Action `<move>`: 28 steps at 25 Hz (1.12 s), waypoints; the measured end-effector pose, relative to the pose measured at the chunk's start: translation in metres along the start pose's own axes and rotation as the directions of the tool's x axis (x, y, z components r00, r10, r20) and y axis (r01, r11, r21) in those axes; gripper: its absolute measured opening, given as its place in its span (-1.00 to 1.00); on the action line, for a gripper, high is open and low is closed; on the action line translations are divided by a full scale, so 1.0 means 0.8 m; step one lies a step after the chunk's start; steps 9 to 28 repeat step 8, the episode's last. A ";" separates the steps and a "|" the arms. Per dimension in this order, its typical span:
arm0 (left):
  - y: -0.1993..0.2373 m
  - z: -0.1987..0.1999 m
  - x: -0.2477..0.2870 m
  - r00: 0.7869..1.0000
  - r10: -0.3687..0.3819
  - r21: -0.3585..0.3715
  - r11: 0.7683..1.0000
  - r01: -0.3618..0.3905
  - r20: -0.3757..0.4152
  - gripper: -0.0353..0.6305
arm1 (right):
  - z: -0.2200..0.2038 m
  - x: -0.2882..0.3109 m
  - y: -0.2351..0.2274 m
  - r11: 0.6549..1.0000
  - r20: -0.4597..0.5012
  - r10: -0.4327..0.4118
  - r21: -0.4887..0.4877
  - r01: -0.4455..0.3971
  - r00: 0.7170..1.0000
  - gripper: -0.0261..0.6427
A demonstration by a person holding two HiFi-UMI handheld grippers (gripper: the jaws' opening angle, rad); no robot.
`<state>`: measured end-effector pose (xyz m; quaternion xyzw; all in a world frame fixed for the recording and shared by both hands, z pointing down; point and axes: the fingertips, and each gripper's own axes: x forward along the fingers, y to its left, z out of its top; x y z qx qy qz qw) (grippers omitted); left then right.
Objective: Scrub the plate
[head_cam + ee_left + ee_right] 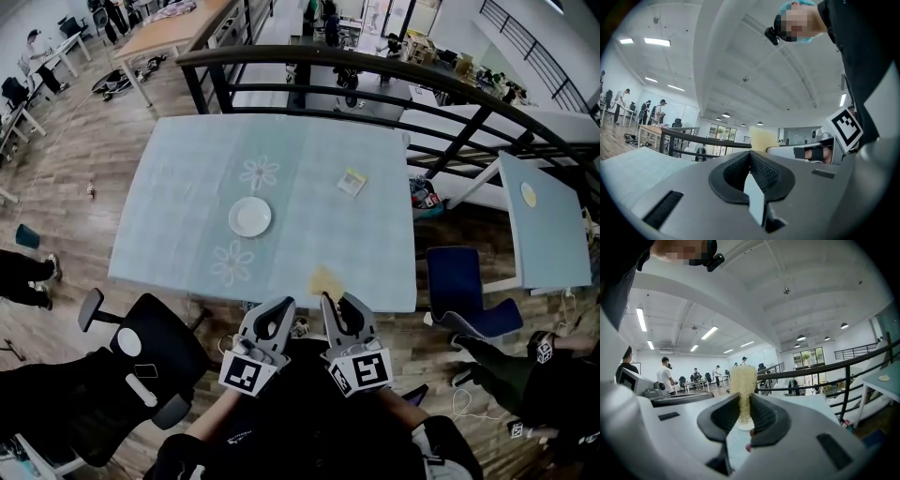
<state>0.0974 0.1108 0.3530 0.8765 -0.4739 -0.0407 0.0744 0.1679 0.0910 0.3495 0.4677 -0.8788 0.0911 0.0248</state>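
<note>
The right gripper is held low over the near edge of the table, and its jaws are clamped on a yellow sponge. In the right gripper view the sponge is seen pinched upright between the two dark ribbed pads, with its upper part standing clear above the jaw tips. The jaws are parted only as far as the squeezed sponge allows.

The left gripper is held just beside the right one, on its left, also at the near table edge. In the left gripper view its jaws are seen pressed together at the tips, and nothing is held between them. The sponge and the marker cube of the right gripper are seen beyond it to the right.

The plate, white and round, is lying flat near the middle of the table on the pale blue tablecloth, between two printed flower patterns. It is well apart from both grippers and is touched by neither. A small yellowish square pad is lying further back on the cloth, to the right of the plate. A black office chair is standing at the near left corner of the table, and a dark railing runs behind it.
</note>
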 end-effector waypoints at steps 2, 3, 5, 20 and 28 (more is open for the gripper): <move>-0.001 -0.001 0.001 1.000 -0.003 0.001 1.000 0.003 -0.002 -0.86 | 0.000 -0.001 -0.002 1.000 0.002 -0.003 0.001 0.003 1.000 -0.75; -0.002 -0.001 0.002 1.000 -0.005 0.001 1.000 0.005 -0.002 -0.86 | 0.001 -0.001 -0.003 1.000 0.002 -0.005 0.002 0.005 1.000 -0.74; -0.003 0.000 0.004 1.000 -0.008 0.000 1.000 0.008 -0.003 -0.86 | 0.001 -0.001 -0.005 1.000 0.001 -0.007 0.004 0.007 1.000 -0.74; -0.003 0.002 0.006 1.000 -0.011 -0.002 1.000 0.011 -0.007 -0.86 | 0.003 0.000 -0.006 1.000 -0.003 -0.012 0.005 0.012 1.000 -0.74; -0.003 0.002 0.006 1.000 -0.011 -0.002 1.000 0.011 -0.007 -0.86 | 0.003 0.000 -0.006 1.000 -0.003 -0.012 0.005 0.012 1.000 -0.74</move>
